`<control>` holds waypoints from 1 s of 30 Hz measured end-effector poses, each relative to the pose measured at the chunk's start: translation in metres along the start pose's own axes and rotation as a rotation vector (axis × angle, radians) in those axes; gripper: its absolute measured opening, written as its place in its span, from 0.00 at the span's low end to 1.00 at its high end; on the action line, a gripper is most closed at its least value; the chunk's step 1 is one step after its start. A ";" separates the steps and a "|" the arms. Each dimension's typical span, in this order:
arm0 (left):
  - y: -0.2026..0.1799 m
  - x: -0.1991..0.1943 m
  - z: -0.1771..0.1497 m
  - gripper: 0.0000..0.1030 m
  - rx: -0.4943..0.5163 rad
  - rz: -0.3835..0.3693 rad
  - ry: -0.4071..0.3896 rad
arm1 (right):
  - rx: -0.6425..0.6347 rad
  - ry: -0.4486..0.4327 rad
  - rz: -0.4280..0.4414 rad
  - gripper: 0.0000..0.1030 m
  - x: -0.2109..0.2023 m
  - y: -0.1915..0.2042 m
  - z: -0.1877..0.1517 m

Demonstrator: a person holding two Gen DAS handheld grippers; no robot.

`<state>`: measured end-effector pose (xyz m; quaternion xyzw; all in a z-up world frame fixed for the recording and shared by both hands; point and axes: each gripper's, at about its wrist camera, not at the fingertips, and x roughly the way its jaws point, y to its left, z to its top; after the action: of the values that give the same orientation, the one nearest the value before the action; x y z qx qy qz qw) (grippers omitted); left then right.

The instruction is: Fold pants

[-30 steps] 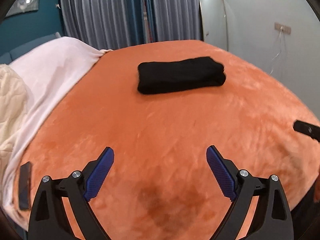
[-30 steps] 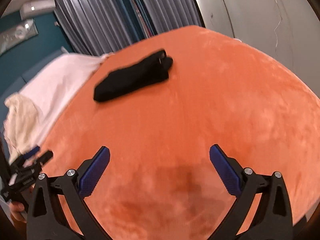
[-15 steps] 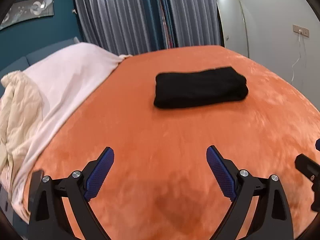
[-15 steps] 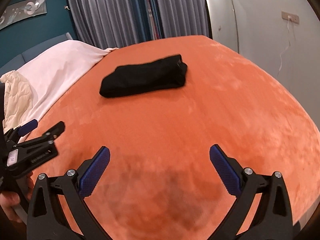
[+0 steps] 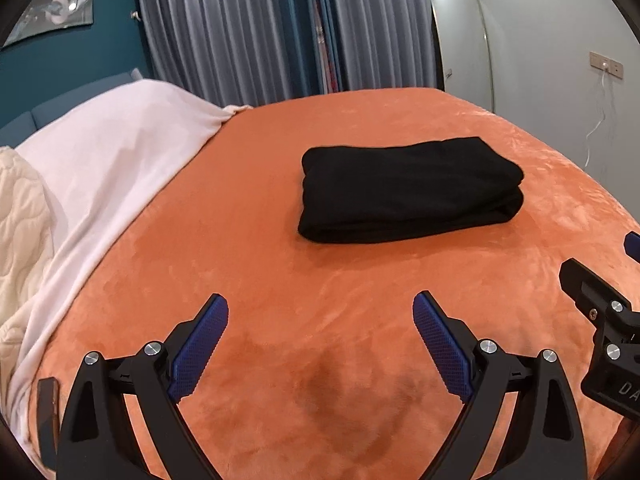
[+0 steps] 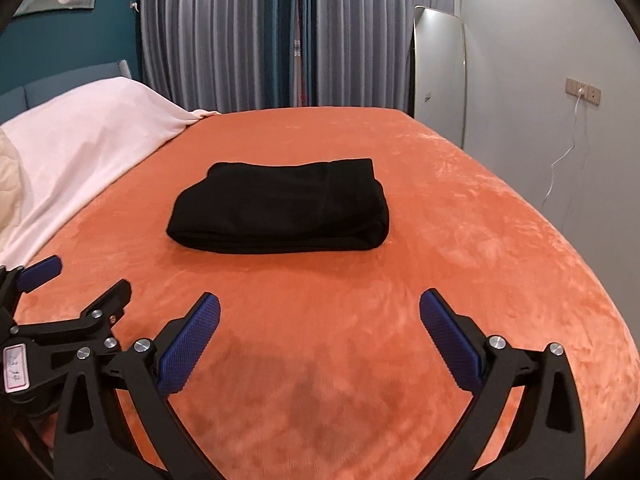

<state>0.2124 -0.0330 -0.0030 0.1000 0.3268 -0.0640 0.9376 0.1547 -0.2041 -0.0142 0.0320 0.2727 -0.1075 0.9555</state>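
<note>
Left wrist view: right hand-held gripper [image 5: 600,280] cut off at frame edge, left hand-held gripper [image 5: 320,336] and its mate both hovering low over orange bed [image 5: 280,240], fingers spread wide, empty, well short of folded black pants [image 5: 408,188] lying mid-bed.

The left claw [image 5: 321,312] hangs with its two fingers spread wide, blue textured pads [image 5: 198,350] facing inward, nothing between them. The right claw [image 6: 319,312] is spread just as wide and also grips nothing, its blue pads [image 6: 452,346] angled toward each other. Both point forward at a slight downward tilt. The two sit side by side: the right claw's black frame shows at the right edge of the left wrist view, and the left claw's frame at the left edge of the right wrist view.
</note>
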 end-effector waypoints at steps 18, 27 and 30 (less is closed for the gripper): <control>0.002 -0.008 -0.007 0.89 -0.025 -0.023 -0.044 | 0.034 0.020 -0.012 0.95 -0.012 -0.002 -0.015; 0.000 -0.012 -0.010 0.89 -0.010 -0.047 -0.068 | 0.029 0.017 -0.019 0.95 -0.015 -0.001 -0.013; -0.003 -0.012 -0.011 0.89 -0.001 -0.024 -0.072 | 0.031 0.012 -0.019 0.95 -0.017 0.001 -0.012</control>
<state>0.1962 -0.0325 -0.0044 0.0931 0.2941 -0.0785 0.9480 0.1344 -0.1982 -0.0154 0.0446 0.2772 -0.1205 0.9522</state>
